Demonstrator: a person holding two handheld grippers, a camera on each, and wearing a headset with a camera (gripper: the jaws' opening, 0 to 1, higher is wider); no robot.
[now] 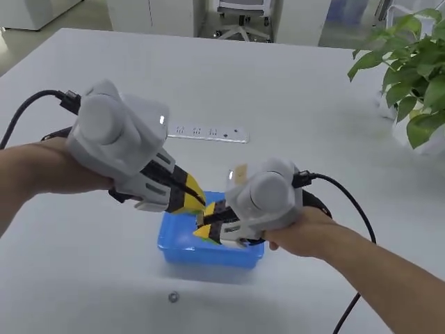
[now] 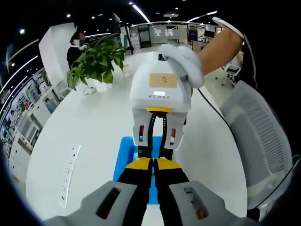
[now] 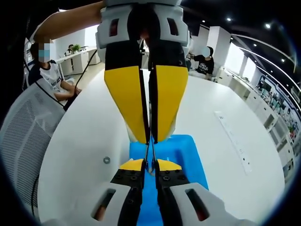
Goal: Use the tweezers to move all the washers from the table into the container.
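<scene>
Over the blue container (image 1: 182, 240), my two grippers meet tip to tip. The left gripper (image 1: 198, 202) comes in from the left and the right gripper (image 1: 203, 228) from the right. In the right gripper view, thin dark tweezers (image 3: 149, 153) run between the left gripper's (image 3: 149, 140) yellow jaws, which are shut on them. Their lower end sits between the right gripper's (image 3: 149, 165) closed tips. One washer (image 1: 173, 297) lies on the table in front of the container, also seen as a washer (image 3: 106, 160) left of the blue container (image 3: 181, 155). The left gripper (image 2: 153, 162) faces the right one.
A white power strip (image 1: 208, 132) lies behind the container. A potted plant (image 1: 410, 76) stands at the right edge of the white table (image 1: 292, 90). Office chairs stand beyond the far edge. Cables trail from both grippers.
</scene>
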